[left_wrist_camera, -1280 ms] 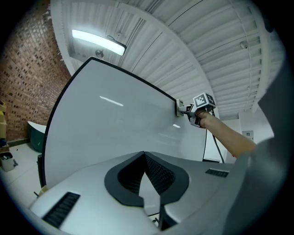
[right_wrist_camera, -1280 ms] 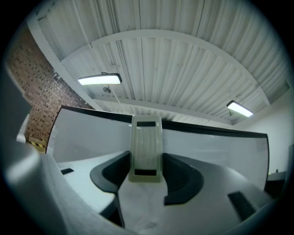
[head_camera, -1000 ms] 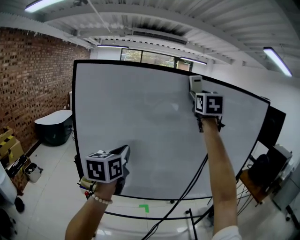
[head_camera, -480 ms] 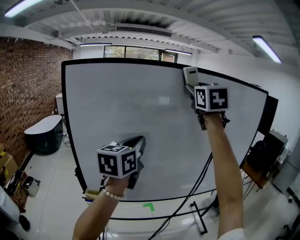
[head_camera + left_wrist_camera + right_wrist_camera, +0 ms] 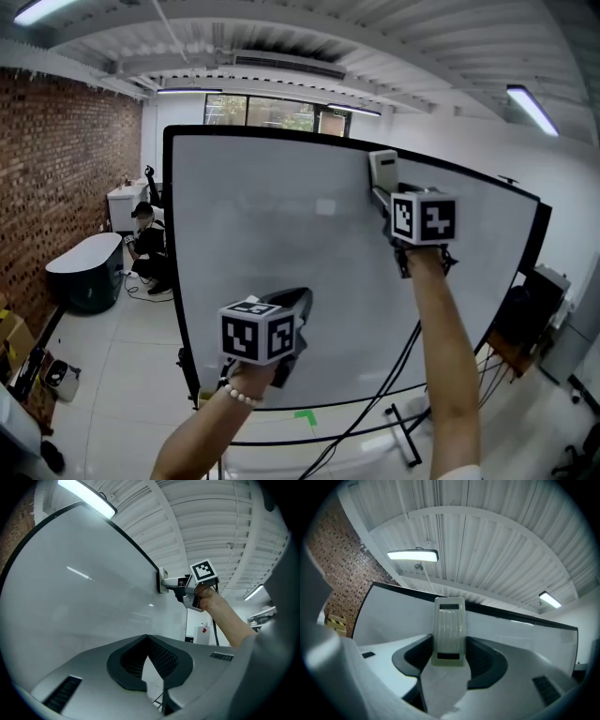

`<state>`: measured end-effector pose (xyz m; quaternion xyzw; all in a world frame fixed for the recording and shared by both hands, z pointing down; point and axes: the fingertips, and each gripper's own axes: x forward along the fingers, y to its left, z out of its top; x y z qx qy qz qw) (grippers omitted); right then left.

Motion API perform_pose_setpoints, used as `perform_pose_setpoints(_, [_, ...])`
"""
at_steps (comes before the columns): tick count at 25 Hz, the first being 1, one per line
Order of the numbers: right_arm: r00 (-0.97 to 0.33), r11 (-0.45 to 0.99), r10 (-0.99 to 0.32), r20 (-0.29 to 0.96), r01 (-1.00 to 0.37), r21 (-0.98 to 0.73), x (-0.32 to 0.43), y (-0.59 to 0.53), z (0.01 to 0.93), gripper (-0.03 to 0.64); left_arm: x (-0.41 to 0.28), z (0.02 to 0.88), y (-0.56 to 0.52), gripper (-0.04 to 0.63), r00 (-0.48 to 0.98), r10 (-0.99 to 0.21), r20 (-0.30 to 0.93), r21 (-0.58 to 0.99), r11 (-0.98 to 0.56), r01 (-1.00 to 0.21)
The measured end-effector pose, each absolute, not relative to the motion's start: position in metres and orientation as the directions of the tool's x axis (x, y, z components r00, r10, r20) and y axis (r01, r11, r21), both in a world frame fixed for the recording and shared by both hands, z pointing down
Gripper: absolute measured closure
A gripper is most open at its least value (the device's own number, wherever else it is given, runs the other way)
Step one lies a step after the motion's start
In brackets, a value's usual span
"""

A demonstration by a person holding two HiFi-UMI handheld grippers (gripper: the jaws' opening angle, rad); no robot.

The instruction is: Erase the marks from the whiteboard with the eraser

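A large whiteboard [image 5: 281,244] on a wheeled stand fills the head view; its surface looks plain, with only faint smudges. My right gripper [image 5: 384,192] is raised near the board's top edge, shut on a pale eraser [image 5: 382,170] that presses against the board. In the right gripper view the eraser [image 5: 449,631] stands upright between the jaws. My left gripper [image 5: 292,305] hovers low in front of the board's lower middle, jaws closed with nothing between them. In the left gripper view the right gripper [image 5: 176,582] and the eraser [image 5: 162,580] show against the whiteboard [image 5: 70,602].
A brick wall [image 5: 56,169] runs along the left. A person [image 5: 148,246] sits by a white desk beyond the board's left edge. A dark rounded tub [image 5: 86,270] stands at left. Cables [image 5: 375,403] hang under the board; dark equipment [image 5: 525,323] sits at right.
The view has shifted left, so the board sits further right and a seated person has come into sight. My left gripper rose and moved right. The right gripper holds the eraser near the top edge.
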<state>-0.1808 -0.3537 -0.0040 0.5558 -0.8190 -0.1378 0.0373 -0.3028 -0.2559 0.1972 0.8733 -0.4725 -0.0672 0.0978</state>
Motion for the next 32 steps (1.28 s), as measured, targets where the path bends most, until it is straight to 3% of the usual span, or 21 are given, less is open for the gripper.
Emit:
perform_pose_setpoints(15, [-0.317,0.287,-0.939,-0.136,-0.937,0.201,-0.363,-0.3,-0.005,0.368,-0.472,0.212,-0.209,0.607,0.539,-0.842,-0.023,0.287,-0.522,-0.803])
perform_pose_setpoints(32, [-0.402,0.397,-0.913,-0.074,-0.915,0.074,-0.523,-0.256,0.002,0.368,-0.576,0.237,-0.153,0.607,0.548,-0.836,-0.017,0.309,-0.526,-0.793])
